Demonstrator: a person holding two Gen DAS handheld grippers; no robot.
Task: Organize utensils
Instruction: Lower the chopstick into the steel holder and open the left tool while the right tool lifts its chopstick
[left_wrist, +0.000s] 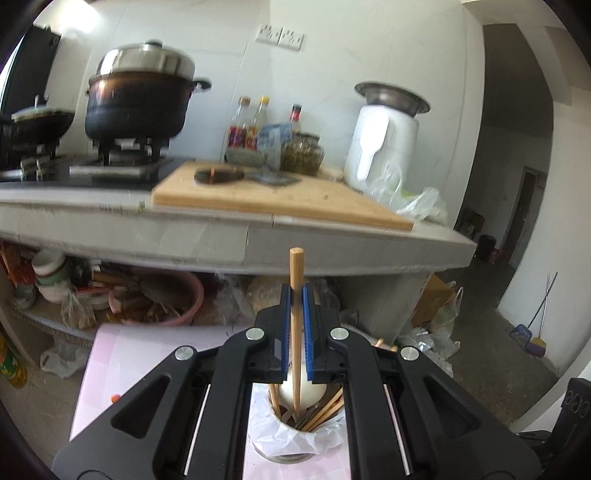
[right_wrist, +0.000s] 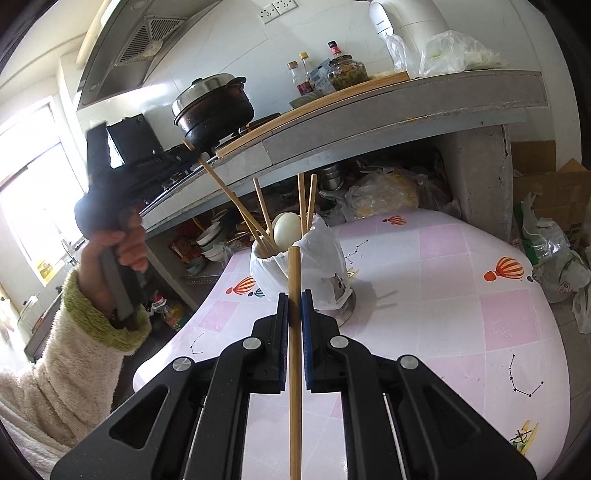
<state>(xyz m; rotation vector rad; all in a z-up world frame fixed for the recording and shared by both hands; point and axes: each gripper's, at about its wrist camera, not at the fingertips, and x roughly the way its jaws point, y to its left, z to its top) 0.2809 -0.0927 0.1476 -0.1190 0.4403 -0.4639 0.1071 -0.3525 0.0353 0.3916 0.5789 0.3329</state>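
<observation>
While hovering over the plastic-lined cup (left_wrist: 291, 439) on the pink table (right_wrist: 461, 332), left gripper (left_wrist: 296, 295) clamped on one chopstick (left_wrist: 296, 314), right gripper (right_wrist: 294, 301) pinching another chopstick (right_wrist: 294, 350).

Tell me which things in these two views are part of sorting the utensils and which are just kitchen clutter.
Part of the job:
- left gripper, jaws shut on a chopstick
- right gripper, jaws shut on another chopstick
- utensil holder with a plastic bag liner, chopsticks and a white spoon

Just lying about:
- pot
- cutting board
- sauce bottles
- white appliance
</observation>
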